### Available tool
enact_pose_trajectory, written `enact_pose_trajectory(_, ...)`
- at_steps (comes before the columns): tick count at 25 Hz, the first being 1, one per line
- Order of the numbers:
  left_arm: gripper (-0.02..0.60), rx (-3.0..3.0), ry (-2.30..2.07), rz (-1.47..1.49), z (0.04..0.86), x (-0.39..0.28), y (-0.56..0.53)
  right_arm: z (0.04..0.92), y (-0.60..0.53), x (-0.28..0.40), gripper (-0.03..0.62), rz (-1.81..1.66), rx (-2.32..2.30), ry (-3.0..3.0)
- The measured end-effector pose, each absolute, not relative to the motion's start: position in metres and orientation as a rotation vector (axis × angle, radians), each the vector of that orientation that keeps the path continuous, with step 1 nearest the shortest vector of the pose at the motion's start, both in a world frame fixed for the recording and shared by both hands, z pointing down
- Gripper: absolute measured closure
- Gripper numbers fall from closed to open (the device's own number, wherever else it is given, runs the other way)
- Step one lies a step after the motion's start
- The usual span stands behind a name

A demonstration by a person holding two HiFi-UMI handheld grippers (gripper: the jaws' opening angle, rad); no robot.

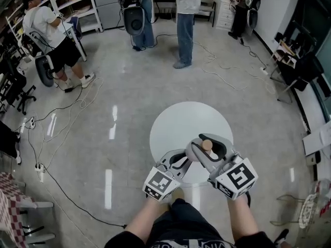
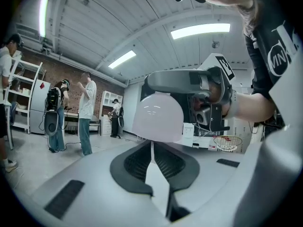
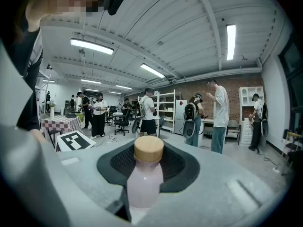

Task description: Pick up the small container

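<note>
Your left gripper sat low over the near edge of the round white table. Its two jaws were brought together, with only a thin slit between the dark ribbed pads and nothing in them. Just ahead of those jaws and a little above them hung the small pale-pink bottle with the round wooden cap. From the left side you saw only its smooth rounded body, close but not touching.

The bottle was in your right gripper, whose jaws were part-way closed and pressed on the pink body from either side. Its long axis ran along those jaws, with the body deep between the pads and the wooden cap pointing out past the tips, away from your hand. In the head view the cap showed above the table's near right part. The bottle looked lifted clear of the surface, though that is a judgement from the angle.

So the right hand was the one that mattered, because it already had the bottle. The left gripper lay beside it, to the bottle's left, and I judged it had no part in the lift. Any further rise needed only the right wrist kept level so the cap end did not dip.
</note>
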State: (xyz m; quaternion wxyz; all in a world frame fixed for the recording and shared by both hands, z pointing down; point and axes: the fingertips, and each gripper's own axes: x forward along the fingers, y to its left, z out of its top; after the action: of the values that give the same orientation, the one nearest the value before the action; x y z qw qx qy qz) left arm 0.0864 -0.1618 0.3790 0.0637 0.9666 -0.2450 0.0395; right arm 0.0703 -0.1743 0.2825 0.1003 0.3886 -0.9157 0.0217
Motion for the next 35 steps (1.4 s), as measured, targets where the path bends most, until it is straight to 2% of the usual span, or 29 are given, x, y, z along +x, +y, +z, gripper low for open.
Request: enact_pose_trajectory(35, 0.560, 2.995, -0.777, 0.026, 0.314, 0.067, -0.161, 0.217, -0.171, 0.055, 0.471, 0.073, 1.130, -2.761)
